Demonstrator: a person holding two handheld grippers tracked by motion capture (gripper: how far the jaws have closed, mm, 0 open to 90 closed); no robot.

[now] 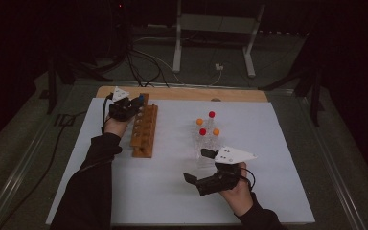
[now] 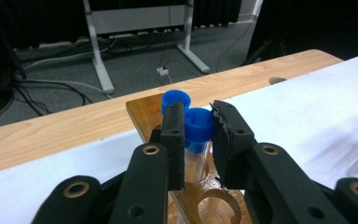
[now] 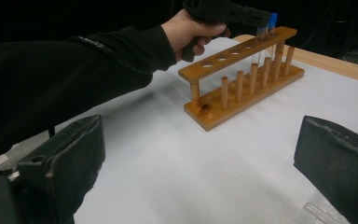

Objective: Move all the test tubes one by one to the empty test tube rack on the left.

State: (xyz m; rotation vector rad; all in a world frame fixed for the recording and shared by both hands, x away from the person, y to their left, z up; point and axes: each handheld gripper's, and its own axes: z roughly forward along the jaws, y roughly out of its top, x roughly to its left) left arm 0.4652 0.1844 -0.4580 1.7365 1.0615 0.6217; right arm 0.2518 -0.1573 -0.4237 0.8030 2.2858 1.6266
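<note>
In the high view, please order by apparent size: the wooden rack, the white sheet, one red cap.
1. white sheet, largest.
2. wooden rack.
3. red cap, smallest; the other red cap looks alike.

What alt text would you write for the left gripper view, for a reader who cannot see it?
The left gripper is shut on a blue-capped tube standing in a wooden rack. A second blue-capped tube stands just behind it, on a white-covered table.

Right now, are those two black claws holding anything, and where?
The left gripper pinches a blue-capped tube just below its cap, over the wooden rack. The right gripper is open, holding nothing.
</note>
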